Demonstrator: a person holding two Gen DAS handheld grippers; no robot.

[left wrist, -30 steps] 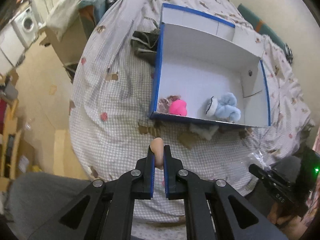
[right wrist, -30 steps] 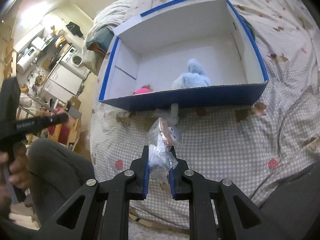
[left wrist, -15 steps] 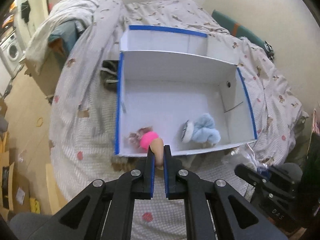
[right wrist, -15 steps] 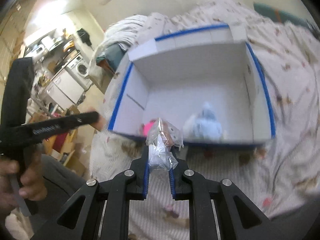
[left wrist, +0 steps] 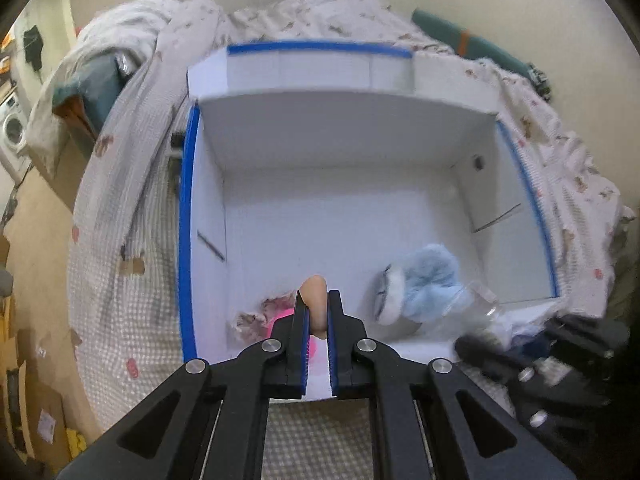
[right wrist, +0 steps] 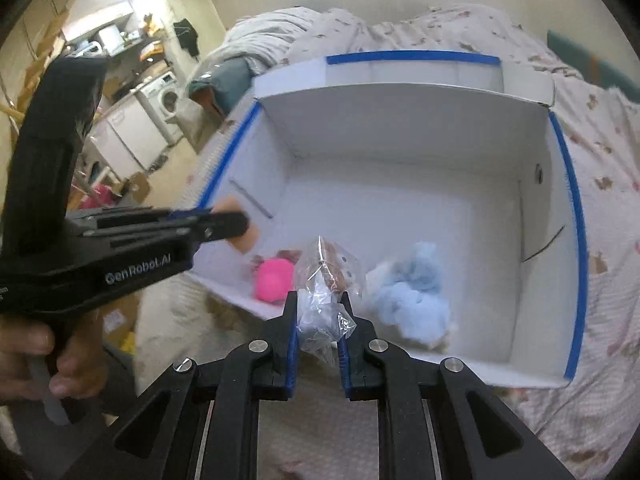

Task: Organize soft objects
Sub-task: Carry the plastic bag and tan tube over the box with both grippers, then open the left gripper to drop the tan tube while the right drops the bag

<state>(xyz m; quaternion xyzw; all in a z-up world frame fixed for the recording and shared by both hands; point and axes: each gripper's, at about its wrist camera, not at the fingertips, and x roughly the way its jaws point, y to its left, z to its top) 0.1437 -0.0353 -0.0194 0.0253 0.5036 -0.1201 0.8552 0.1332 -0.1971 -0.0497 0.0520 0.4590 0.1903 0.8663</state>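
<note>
A white cardboard box [left wrist: 186,240] edged in blue tape lies open on the bed. On its floor near the front wall rest a pink soft toy [right wrist: 274,274] and a fluffy light-blue plush [left wrist: 430,280]. My left gripper [left wrist: 317,295] is shut on a small peach soft piece [left wrist: 314,285] and hangs over the box's front-left corner, just above the pink toy. My right gripper [right wrist: 319,298] is shut on a clear plastic bag [right wrist: 326,264] with a small brown-and-white toy inside, over the front wall between the pink toy and the blue plush.
The box sits on a checked bedsheet [left wrist: 108,272]. A rumpled duvet [left wrist: 132,28] is heaped behind it at the left. A washing machine [right wrist: 166,98] and cardboard on the floor lie past the bed's left side. A hand [right wrist: 36,360] grips the left tool's handle.
Both grippers have moved forward from in front of the box to over its near wall, so the box now fills both views. Each still grips its item.
</note>
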